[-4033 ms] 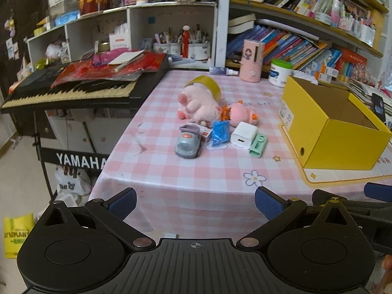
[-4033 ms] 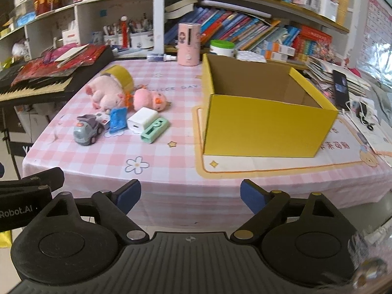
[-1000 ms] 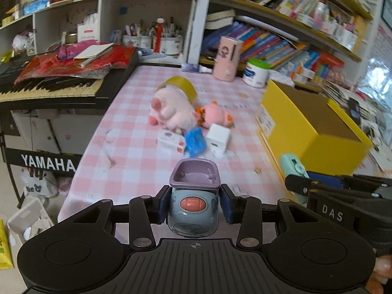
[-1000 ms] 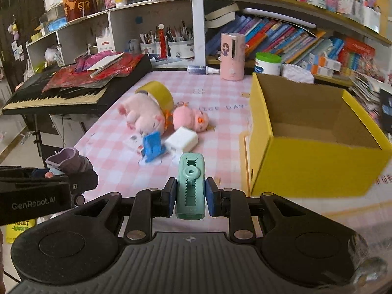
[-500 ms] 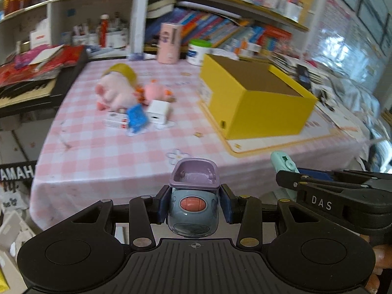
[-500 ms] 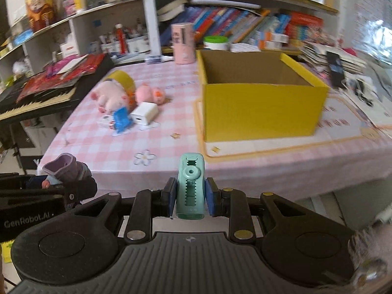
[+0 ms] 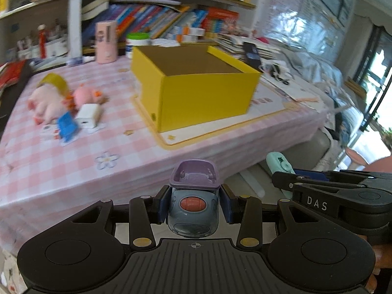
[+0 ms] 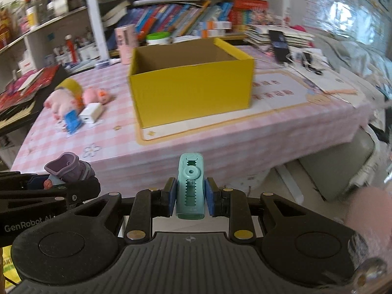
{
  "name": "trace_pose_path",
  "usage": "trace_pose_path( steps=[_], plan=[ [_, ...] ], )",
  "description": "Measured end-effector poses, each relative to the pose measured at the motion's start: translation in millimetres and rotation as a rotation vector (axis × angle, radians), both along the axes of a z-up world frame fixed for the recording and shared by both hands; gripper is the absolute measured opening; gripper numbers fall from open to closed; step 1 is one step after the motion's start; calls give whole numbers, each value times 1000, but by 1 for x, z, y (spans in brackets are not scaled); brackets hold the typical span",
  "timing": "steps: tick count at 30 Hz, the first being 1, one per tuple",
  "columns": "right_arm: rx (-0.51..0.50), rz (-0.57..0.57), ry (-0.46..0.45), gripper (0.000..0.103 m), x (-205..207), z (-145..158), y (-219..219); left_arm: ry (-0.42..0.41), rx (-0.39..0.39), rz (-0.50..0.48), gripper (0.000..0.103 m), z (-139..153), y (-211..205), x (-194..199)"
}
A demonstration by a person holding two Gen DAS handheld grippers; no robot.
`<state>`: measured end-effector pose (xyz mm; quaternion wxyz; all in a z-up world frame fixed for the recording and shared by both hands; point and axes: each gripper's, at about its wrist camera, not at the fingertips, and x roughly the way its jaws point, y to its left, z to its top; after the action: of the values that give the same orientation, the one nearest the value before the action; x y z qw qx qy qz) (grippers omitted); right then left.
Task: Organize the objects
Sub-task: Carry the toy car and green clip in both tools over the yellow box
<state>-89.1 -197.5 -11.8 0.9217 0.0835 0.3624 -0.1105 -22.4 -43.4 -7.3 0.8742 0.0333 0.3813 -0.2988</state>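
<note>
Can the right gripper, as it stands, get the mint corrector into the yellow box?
Probably yes. The right gripper grips the mint corrector, the yellow box stands open-topped straight ahead, and nothing lies between; it only has to rise over the near wall.

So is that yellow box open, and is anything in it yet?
Open: the yellow box has no lid or flaps over its top, and its brown inner walls show. Its floor is hidden from both views, so whether anything lies inside cannot be told.
</note>
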Motion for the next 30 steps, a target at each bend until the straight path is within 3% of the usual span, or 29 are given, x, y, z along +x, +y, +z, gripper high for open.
trace_pose_path(
  steps=[9,25,30],
  plan=[
    [17,-73,0,23,-6,0,-33,-17,7,-55,41,3,-30,4],
    [18,-33,40,23,27,-5,-62,9,10,-39,41,-4,-64,30],
    [13,11,48,23,46,-5,-75,-27,-7,-3,41,4,-75,43]
  ],
)
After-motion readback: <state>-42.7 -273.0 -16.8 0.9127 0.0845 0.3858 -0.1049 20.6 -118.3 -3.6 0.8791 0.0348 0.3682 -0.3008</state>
